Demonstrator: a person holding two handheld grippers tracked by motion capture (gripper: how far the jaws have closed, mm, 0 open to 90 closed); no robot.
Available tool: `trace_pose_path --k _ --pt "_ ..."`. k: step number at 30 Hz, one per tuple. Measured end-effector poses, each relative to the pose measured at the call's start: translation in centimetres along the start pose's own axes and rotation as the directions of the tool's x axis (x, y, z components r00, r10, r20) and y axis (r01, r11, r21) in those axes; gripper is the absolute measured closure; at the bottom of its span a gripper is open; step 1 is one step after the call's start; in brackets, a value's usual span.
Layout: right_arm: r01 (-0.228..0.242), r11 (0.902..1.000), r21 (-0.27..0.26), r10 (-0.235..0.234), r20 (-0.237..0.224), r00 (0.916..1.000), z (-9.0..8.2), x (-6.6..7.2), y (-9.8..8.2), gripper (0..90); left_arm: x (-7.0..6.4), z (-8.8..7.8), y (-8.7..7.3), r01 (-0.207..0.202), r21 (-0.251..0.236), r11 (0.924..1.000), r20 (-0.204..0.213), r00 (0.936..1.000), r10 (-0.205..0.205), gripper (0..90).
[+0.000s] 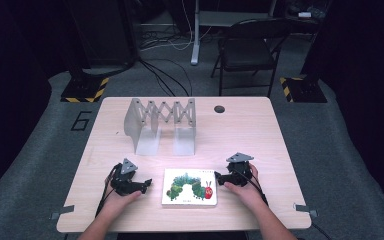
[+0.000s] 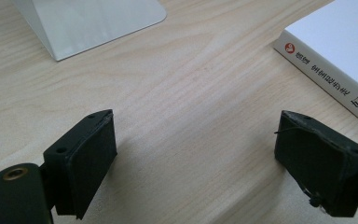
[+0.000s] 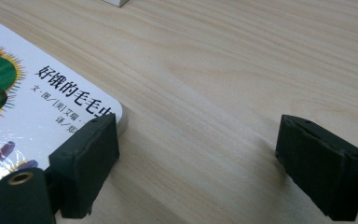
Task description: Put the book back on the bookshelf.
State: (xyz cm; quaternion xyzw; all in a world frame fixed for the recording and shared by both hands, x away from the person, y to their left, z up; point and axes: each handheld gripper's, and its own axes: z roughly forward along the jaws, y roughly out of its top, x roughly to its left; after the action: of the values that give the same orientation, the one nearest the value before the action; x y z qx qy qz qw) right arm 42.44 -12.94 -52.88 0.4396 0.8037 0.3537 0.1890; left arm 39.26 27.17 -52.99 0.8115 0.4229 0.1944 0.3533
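Book (image 1: 189, 187) flat between both grippers' spread, empty fingers (image 3: 85, 163)

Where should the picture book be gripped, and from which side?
The book lies flat, cover up, on the table, so its faces offer nothing to pinch. Probably best is the right edge, by the corner that shows beside the open right tool: come in low from the right, one jaw over the cover, one under. The left tool, also open, faces the spine.

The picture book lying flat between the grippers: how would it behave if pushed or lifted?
The picture book looks thick with a squared spine, so probably stiff. Its glossy cover would likely slide easily on the wooden table. Lying flat, it cannot roll.
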Motion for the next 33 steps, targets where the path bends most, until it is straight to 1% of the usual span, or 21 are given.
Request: trace_pose_path --k 1,2,3,7,13,15,16,18,21,22,23,24,25,26,27,28,29,30,31,32,33 --pt "0.001 1.0 0.001 -0.001 0.0 1.0 -0.01 0.0 -0.01 12.8 0.03 -0.05 0.03 -0.003 0.007 1.0 0.002 1.0 0.003 12.5" --pt "0.0 1.0 0.002 0.0 0.0 1.0 -0.02 0.01 -0.01 12.8 0.0 0.01 0.0 -0.001 -0.002 1.0 -0.001 1.0 0.001 12.5" --pt "-0.001 1.0 0.002 0.001 0.0 1.0 -0.01 0.02 -0.01 12.8 0.03 -0.01 0.01 -0.004 0.002 1.0 -0.001 1.0 0.004 12.5" --pt "0.021 0.9998 -0.003 -0.021 0.004 0.9998 0.0 -0.06 0.01 13.5 0.0 0.01 0.0 0.0 -0.001 1.0 -0.001 1.0 0.0 12.4" --pt "0.021 0.9998 -0.003 -0.021 0.003 0.9998 0.0 -0.07 0.01 13.5 0.0 -0.01 0.0 0.0 0.0 1.0 -0.001 1.0 0.0 12.5" --pt "0.022 0.9998 -0.003 -0.022 0.001 0.9998 0.0 -0.08 0.02 13.7 -0.02 -0.11 0.03 0.002 0.012 0.9999 0.0 1.0 -0.002 12.5" --pt "0.02 0.9998 -0.004 -0.02 0.001 0.9998 0.0 -0.05 0.05 14.5 -0.19 -0.03 -0.03 0.008 -0.001 1.0 -0.013 0.9999 -0.008 12.5" --pt "0.012 0.9999 -0.003 -0.012 -0.002 0.9999 -0.02 0.04 0.09 15.7 -0.22 -0.05 -0.04 0.009 -0.003 1.0 -0.011 0.9999 -0.009 12.7" --pt "0.02 0.9998 -0.001 -0.02 -0.006 0.9998 -0.14 0.11 0.08 18.5 -0.2 -0.15 -0.01 0.01 0.007 0.9999 -0.005 0.9999 -0.01 13.1" --pt "0.005 1.0 0.0 -0.005 -0.005 1.0 -0.2 0.25 0.08 19.2 -0.23 -0.12 -0.03 0.012 0.001 0.9999 -0.011 0.9999 -0.012 13.7" --pt "0.017 0.9998 0.006 -0.017 -0.004 0.9998 -0.27 0.19 0.06 20.0 -0.19 -0.17 0.02 0.013 0.007 0.9999 -0.006 0.9999 -0.013 14.4" --pt "0.026 0.9996 0.006 -0.026 -0.005 0.9996 -0.33 0.16 0.07 21.5 -0.26 -0.09 0.02 0.019 -0.001 0.9998 -0.015 0.9997 -0.019 14.6" --pt "0.026 0.9996 0.012 -0.026 -0.004 0.9996 -0.41 0.18 0.11 23.5 -0.16 -0.2 0.1 0.01 0.014 0.9999 -0.008 0.9999 -0.01 14.9" --pt "0.014 0.9998 0.014 -0.014 -0.011 0.9998 -0.49 0.3 0.16 26.5 -0.22 -0.1 0.11 0.02 0.001 0.9998 -0.014 0.9997 -0.02 15.7" --pt "0.028 0.9995 0.013 -0.028 -0.015 0.9995 -0.57 0.19 0.13 28.7 -0.17 -0.22 0.19 0.019 0.019 0.9996 -0.007 0.9998 -0.019 15.8" --pt "-0.001 1.0 0.008 0.001 -0.013 0.9999 -0.58 0.39 0.2 30.8 -0.15 -0.28 0.22 0.018 0.025 0.9995 -0.004 0.9998 -0.018 16.2" --pt "0.0 0.9999 0.014 0.0 -0.016 0.9999 -0.65 0.38 0.23 31.9 -0.17 -0.31 0.23 0.022 0.023 0.9995 -0.006 0.9997 -0.022 17.0" --pt "0.018 0.9993 0.033 -0.017 -0.019 0.9997 -0.75 0.25 0.34 33.5 -0.21 -0.35 0.23 0.03 0.019 0.9994 -0.004 0.9995 -0.03 18.4" --pt "0.015 0.9993 0.035 -0.015 -0.021 0.9997 -0.75 0.27 0.46 35.9 -0.12 -0.46 0.25 0.024 0.021 0.9995 -0.004 0.9997 -0.024 20.3" --pt "0.01 0.9992 0.04 -0.009 -0.031 0.9995 -0.82 0.31 0.53 37.9 -0.16 -0.47 0.23 0.042 0.014 0.999 0.0 0.9991 -0.042 22.3" --pt "0.013 0.9986 0.051 -0.011 -0.037 0.9993 -0.9 0.28 0.61 38.5 -0.08 -0.56 0.27 0.046 0.016 0.9988 0.008 0.9989 -0.046 24.2"
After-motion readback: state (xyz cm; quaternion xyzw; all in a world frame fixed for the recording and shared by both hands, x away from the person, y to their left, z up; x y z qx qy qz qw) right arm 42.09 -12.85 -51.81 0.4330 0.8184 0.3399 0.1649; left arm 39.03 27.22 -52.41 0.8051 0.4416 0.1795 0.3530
